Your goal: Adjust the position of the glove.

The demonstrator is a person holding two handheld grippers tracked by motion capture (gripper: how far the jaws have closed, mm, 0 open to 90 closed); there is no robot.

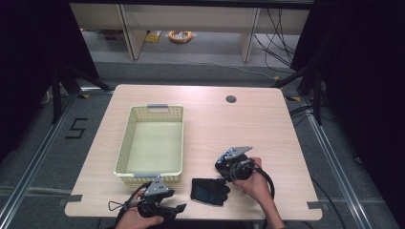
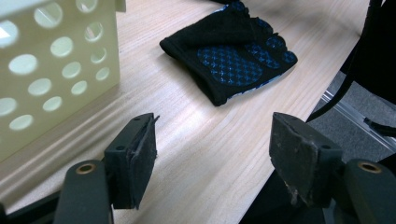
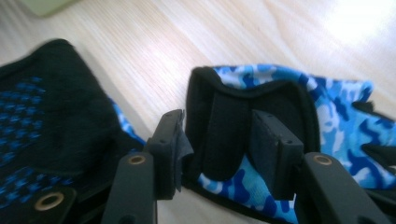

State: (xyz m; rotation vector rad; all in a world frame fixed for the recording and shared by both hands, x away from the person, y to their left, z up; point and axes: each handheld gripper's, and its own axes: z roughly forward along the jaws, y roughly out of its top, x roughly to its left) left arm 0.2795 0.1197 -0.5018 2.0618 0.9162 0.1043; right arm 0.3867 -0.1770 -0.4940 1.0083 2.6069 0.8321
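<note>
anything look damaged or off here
Yes. The pad on the left gripper is frayed, its edge peeling from the jaw. One pad on the right gripper is also curling loose where it pinches the glove. The basket looks fine.

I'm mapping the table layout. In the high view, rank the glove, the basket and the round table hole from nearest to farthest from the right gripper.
1. Glove: at the right gripper, near table edge.
2. Basket: to the left, its near corner closest.
3. Table hole: far side, straight ahead.
</note>
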